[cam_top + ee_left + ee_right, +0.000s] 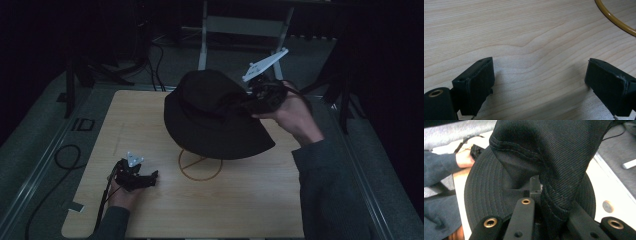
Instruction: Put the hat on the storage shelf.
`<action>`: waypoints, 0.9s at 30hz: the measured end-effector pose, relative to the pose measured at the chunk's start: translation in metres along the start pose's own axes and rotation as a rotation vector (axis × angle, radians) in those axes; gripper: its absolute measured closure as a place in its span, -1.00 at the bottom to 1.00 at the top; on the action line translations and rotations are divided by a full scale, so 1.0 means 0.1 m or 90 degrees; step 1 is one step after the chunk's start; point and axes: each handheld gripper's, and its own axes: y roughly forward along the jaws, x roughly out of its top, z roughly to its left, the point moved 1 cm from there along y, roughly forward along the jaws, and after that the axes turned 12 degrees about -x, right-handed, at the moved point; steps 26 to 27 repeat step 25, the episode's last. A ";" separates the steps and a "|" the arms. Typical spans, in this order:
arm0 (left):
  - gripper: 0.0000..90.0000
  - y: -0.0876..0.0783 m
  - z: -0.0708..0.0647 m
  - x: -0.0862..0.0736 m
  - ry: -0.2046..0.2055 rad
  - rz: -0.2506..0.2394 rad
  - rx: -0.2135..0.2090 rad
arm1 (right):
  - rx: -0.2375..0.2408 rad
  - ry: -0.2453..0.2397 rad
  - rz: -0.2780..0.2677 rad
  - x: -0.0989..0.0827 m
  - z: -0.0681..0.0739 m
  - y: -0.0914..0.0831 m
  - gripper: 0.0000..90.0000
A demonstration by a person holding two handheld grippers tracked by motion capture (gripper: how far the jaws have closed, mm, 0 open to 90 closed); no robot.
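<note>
A black bucket hat (212,115) hangs above the middle of the wooden table (150,210), held up by its crown. My right gripper (252,100) is shut on a fold of the crown at the hat's right side. In the right gripper view the hat's fabric (554,160) bunches between the jaws and the brim spreads below. My left gripper (147,179) rests low over the table's front left, open, with nothing between its fingers (475,87). A yellow ring (200,165) lies on the table under the hat's brim; its arc (614,18) shows in the left gripper view.
A metal frame (240,30) stands behind the table's far edge. Black cables (65,155) trail over the grey floor on the left. Grey rails run along both sides of the table.
</note>
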 end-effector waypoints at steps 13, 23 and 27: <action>-0.79 0.00 0.00 0.00 0.001 0.001 0.000 | 0.014 0.047 0.116 -0.09 0.01 0.46 -0.27; -0.79 0.00 0.00 0.00 0.001 0.001 0.000 | -0.004 0.011 0.116 -0.19 0.06 0.32 -0.67; -0.79 0.00 0.00 0.00 0.001 0.001 0.000 | -0.002 0.019 0.117 -0.24 0.01 0.31 -0.66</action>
